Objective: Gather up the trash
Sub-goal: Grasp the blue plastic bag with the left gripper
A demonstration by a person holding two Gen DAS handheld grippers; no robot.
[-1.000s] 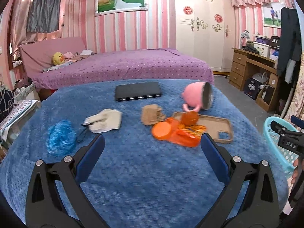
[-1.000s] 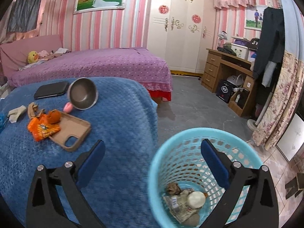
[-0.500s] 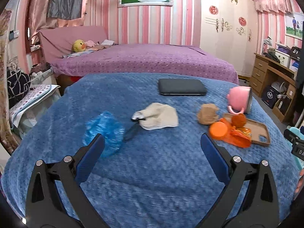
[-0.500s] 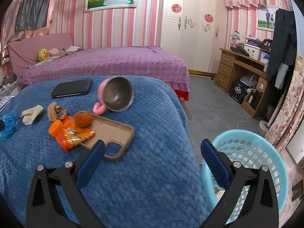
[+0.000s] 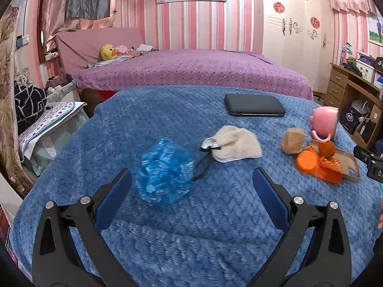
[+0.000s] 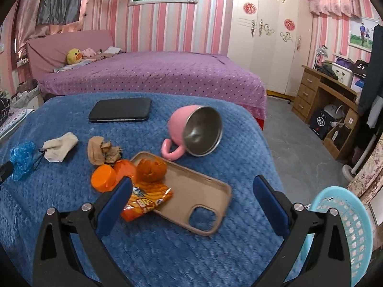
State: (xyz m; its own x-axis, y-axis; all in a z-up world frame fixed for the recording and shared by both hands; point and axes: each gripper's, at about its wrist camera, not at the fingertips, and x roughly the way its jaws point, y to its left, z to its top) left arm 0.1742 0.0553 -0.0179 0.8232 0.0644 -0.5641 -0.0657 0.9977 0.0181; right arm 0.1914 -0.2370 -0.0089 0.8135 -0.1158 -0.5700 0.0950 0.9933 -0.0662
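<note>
The crumpled blue plastic bag (image 5: 165,171) near the left edge of the blue quilted blanket (image 5: 215,215) now sits just ahead of the left gripper (image 5: 191,186), which swung over w/ jaws wide open, likely next pickup, while the right gripper (image 6: 191,191), also open & empty, left the turquoise plastic basket (image 6: 344,224) for the orange snack wrapper (image 6: 146,201), pink striped bedroom behind.

We see a fuzzy, waffle-textured blue blanket (image 6: 196,251), a crinkly translucent blue plastic bag (image 5: 165,171), a glossy foil wrapper (image 6: 146,201), and the mug's (image 6: 194,131) brushed-metal interior.
</note>
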